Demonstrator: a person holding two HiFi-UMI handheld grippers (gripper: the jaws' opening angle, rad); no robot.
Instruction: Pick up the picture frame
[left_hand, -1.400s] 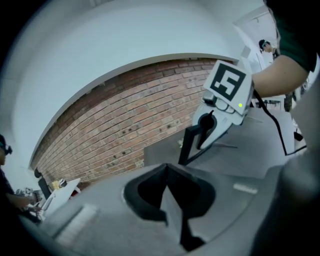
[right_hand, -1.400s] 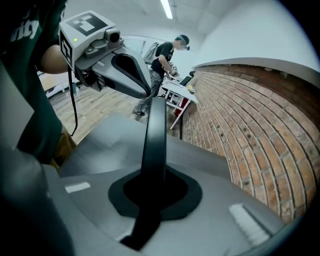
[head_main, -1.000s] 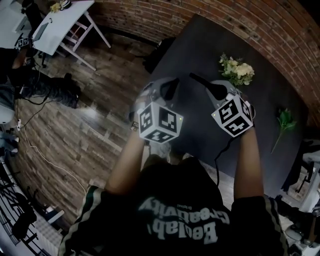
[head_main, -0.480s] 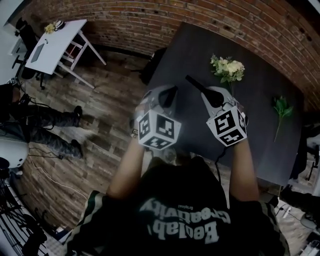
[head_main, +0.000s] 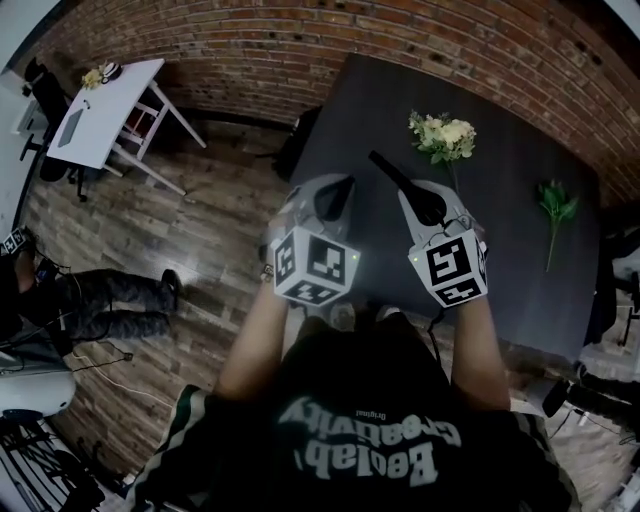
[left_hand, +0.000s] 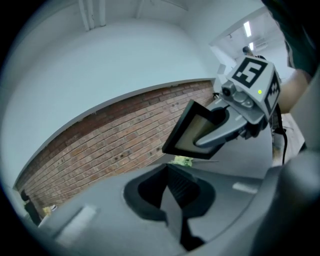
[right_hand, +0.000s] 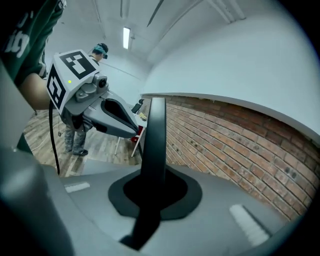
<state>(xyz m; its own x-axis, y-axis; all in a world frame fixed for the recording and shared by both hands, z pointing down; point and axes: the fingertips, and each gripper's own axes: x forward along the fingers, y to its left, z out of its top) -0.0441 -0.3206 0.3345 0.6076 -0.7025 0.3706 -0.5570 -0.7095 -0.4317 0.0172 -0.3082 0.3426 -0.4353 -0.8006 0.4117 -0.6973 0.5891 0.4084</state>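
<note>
The picture frame (head_main: 393, 178), black-edged with a pale inside, is held up off the dark table (head_main: 500, 240). My right gripper (head_main: 425, 206) is shut on it. In the right gripper view the frame (right_hand: 154, 142) stands edge-on between the jaws. The left gripper view shows the frame (left_hand: 189, 134) tilted in the air, clamped by the right gripper (left_hand: 222, 125). My left gripper (head_main: 337, 193) hovers to the left of the frame, apart from it. Its jaws meet with nothing between them, as the left gripper view (left_hand: 173, 172) also shows.
A bunch of pale flowers (head_main: 441, 135) and a green sprig (head_main: 553, 204) lie on the far part of the table. A brick wall (head_main: 250, 50) runs behind. A white table (head_main: 105, 105) and a person's legs (head_main: 95, 305) are on the wooden floor at left.
Both grippers have risen and drawn slightly closer together over the table's near edge, the right one rolling with the frame still in its jaws. The person at left has shifted.
</note>
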